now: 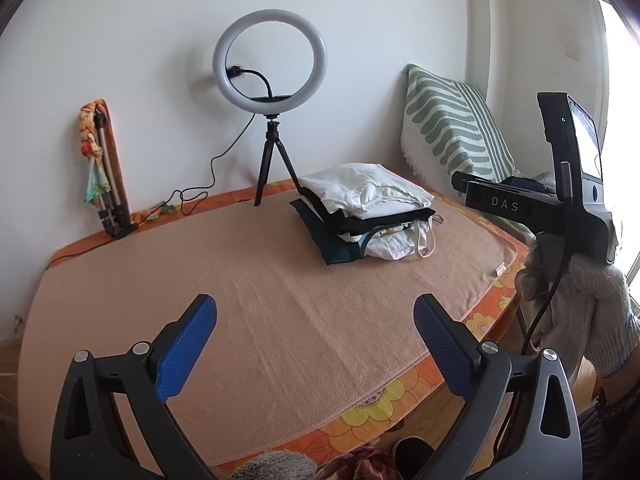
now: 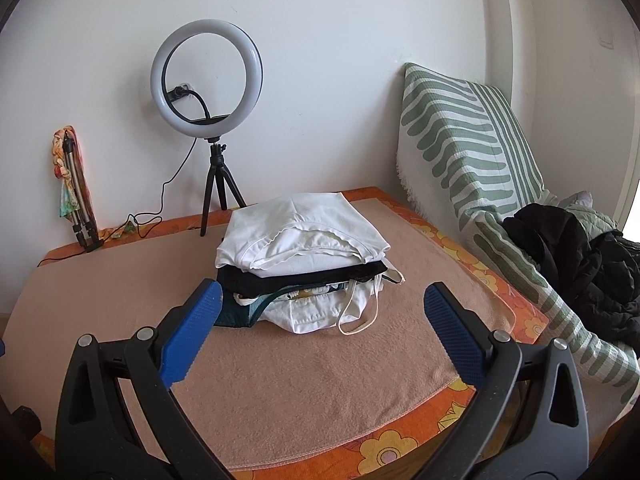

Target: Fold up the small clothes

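Note:
A stack of folded small clothes (image 1: 366, 210) sits on the peach towel (image 1: 248, 300) at the far right of the table; a white garment lies on top, with black, teal and white pieces under it. It also shows in the right wrist view (image 2: 304, 256), close ahead. My left gripper (image 1: 316, 312) is open and empty above the towel's near part, well short of the stack. My right gripper (image 2: 322, 300) is open and empty, just in front of the stack. The right gripper's body (image 1: 560, 196) shows in the left wrist view at the right edge.
A ring light on a small tripod (image 1: 270, 76) stands at the back, its cable trailing left. A folded tripod with a colourful cloth (image 1: 102, 168) leans on the wall. A striped green cushion (image 2: 460, 140) and a black jacket (image 2: 580, 256) lie to the right.

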### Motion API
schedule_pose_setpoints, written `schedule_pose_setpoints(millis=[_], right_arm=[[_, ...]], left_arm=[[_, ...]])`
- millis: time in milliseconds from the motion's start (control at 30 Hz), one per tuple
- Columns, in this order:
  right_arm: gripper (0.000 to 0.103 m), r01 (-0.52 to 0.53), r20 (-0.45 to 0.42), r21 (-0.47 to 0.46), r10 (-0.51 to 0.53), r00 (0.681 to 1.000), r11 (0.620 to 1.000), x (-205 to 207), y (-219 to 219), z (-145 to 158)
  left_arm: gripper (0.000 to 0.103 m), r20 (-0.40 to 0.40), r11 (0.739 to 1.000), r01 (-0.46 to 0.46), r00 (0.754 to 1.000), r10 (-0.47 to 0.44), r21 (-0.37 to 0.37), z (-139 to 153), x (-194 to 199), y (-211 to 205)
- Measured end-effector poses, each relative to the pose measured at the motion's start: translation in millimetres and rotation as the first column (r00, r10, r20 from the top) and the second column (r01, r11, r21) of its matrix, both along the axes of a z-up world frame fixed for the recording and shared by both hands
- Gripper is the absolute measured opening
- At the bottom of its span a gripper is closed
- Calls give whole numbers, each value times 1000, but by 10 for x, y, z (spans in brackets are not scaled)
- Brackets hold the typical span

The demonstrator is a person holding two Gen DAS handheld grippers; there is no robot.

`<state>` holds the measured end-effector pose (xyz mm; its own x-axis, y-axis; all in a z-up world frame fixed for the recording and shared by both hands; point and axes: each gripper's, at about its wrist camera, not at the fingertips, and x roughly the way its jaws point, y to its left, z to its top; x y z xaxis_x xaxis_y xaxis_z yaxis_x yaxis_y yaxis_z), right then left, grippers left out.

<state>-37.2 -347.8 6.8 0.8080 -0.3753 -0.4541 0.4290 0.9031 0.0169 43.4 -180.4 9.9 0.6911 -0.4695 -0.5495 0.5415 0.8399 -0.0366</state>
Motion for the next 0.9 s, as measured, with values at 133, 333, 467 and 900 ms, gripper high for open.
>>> schedule_pose_setpoints(millis=[133, 333, 467, 900], right_arm=[[103, -5, 3, -4, 5, 1000, 1000, 0, 24, 5], [103, -5, 4, 4, 5, 1000, 1000, -19, 36, -4], [103, -9, 3, 5, 9, 1000, 1000, -8, 22, -3], [103, -21, 11, 1, 21, 1000, 1000, 27, 76, 19]], left_arm=[[99, 14, 1000, 2, 1000, -2, -4, 33, -23, 18], [99, 18, 1000, 1, 1000, -1, 1, 18, -33, 19], [99, 16, 1000, -1, 1000, 1, 4, 9, -28, 15], [99, 56, 1000, -13, 998, 12, 11, 79, -26, 27]])
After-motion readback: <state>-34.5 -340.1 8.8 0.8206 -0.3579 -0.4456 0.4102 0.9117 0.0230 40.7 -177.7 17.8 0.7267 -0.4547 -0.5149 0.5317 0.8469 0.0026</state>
